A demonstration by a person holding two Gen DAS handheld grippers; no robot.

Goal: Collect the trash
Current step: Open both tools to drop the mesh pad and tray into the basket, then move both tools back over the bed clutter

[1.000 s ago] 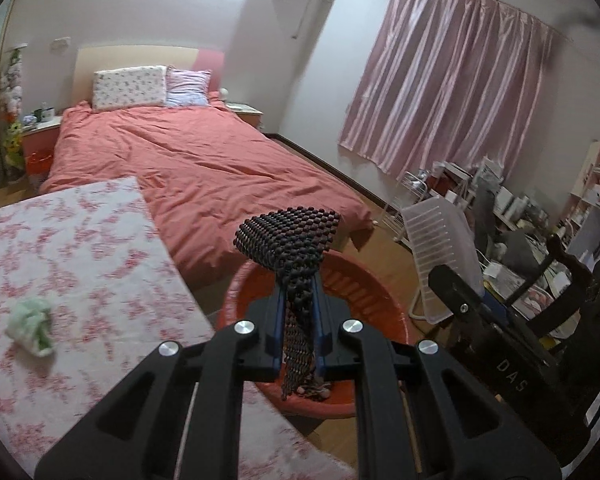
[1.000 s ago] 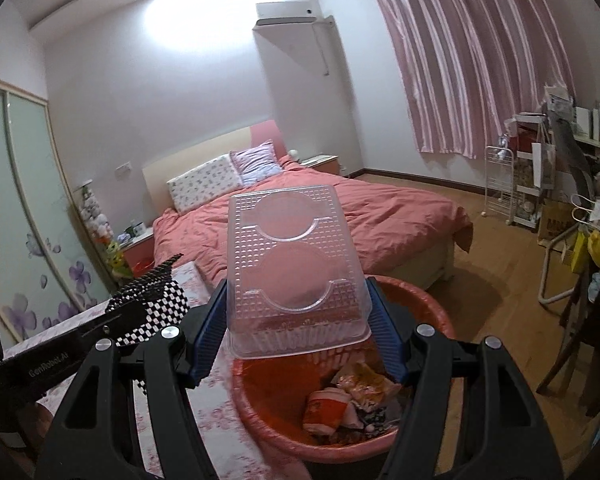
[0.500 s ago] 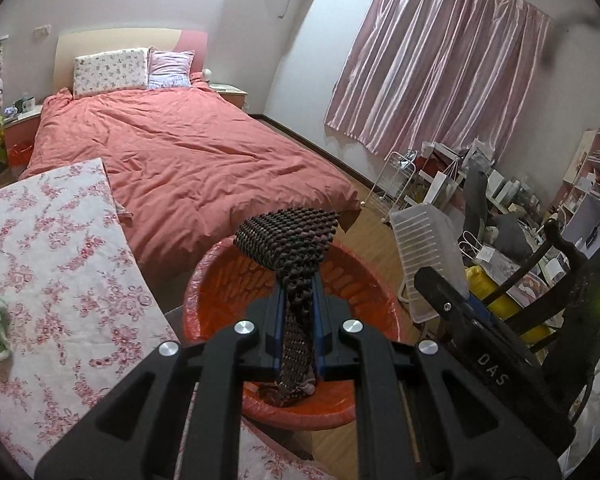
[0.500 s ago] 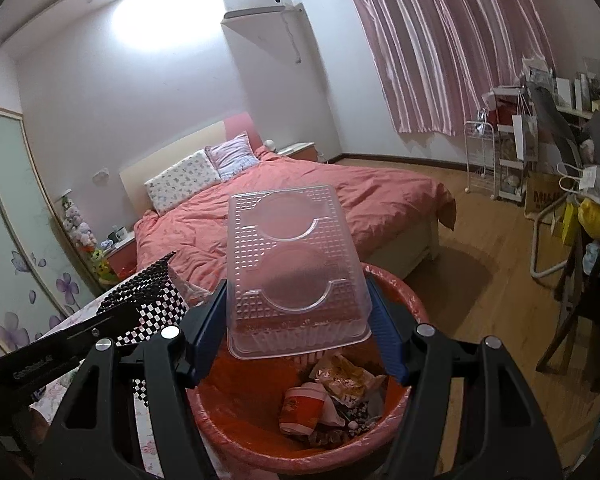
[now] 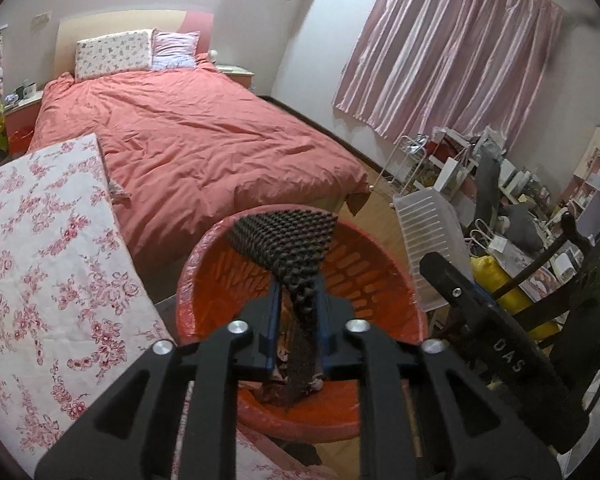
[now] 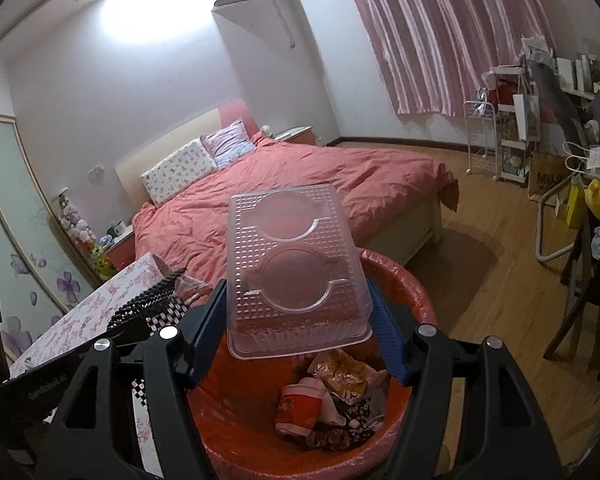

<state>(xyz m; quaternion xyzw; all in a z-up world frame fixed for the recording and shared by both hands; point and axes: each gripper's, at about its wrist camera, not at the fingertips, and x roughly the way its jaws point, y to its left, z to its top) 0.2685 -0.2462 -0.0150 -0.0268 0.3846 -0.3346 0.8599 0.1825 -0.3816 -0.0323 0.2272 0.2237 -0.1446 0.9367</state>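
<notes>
**A:** Where do the left tongs (image 5: pixel 296 320) stand?

**B:** Above the red bin (image 5: pixel 384 280), which has a red plastic liner. A strip of black bumpy foam (image 5: pixel 288 240) stands between the blue pads. Its wide end fans out over the far rim of the bin, and its narrow end hangs down between the fingers toward the rubbish inside.

**A:** Are they clamped on it?

**B:** The jaws are opening. A thin gap shows on the left side of the strip; on the right the foam lies against the pad. So the strip is between the jaws, but they no longer pinch it.

**A:** And the right tongs (image 6: pixel 300 332)?

**B:** They stand wide and grip a clear plastic tray (image 6: pixel 296 276) by its two long sides, one blue pad pressed to each. The tray is bottom-up, with two round hollows and a grid pattern showing. It sits tilted over the near half of the same bin (image 6: pixel 416 292).

**A:** What lies in the bin?

**B:** A red paper cup (image 6: pixel 300 408), a crumpled yellowish wrapper (image 6: pixel 340 368), and dark scraps below them that are too small to tell apart.

**A:** What is around it?

**B:** The bin stands on the wooden floor (image 6: pixel 480 292), just beside the counter (image 5: pixel 52 272) with its pink floral cloth. Behind it is the bed (image 5: pixel 196 144) with a salmon cover. The pink curtain (image 5: pixel 440 52) hangs at the right.
</notes>
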